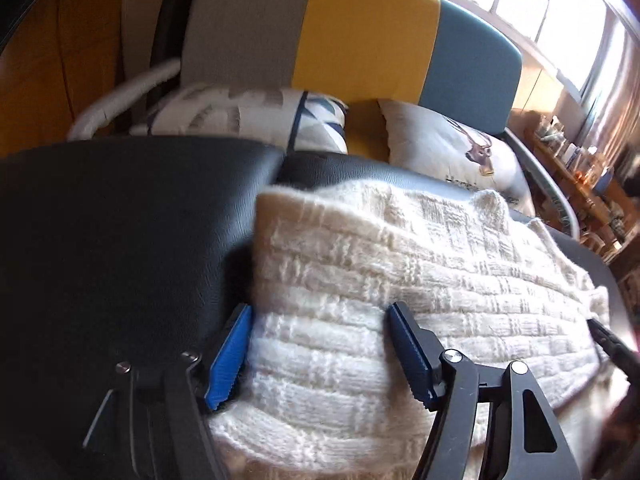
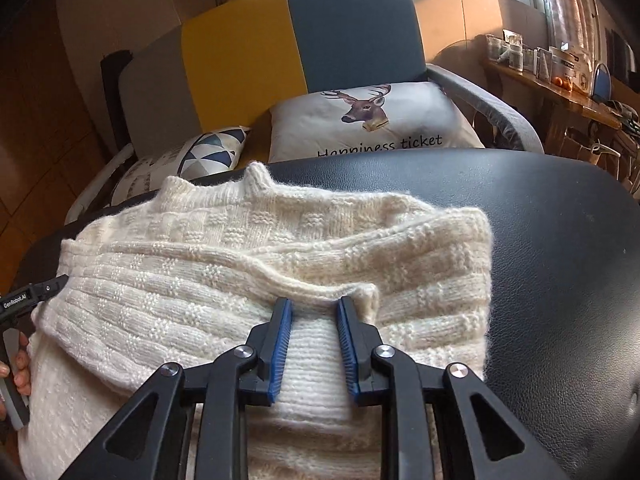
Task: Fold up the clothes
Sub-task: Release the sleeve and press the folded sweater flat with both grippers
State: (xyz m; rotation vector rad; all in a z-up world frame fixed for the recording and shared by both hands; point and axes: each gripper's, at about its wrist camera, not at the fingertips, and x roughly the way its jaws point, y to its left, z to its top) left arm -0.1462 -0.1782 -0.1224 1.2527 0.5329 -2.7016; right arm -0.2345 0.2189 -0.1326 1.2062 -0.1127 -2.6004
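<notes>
A cream knit sweater lies partly folded on a black leather surface, collar toward the far side. My left gripper is wide open and low over the sweater's left edge, with its left blue pad just off the knit and its right pad on top of it. My right gripper has its blue pads drawn in on a bunch of the ribbed hem, just behind a folded sleeve cuff. Each view shows the other gripper at its edge.
Behind the leather surface stands an armchair with a grey, yellow and blue back. It holds a deer cushion and a triangle-patterned cushion. A wooden shelf with jars runs along the right under a window. A hand shows at the left.
</notes>
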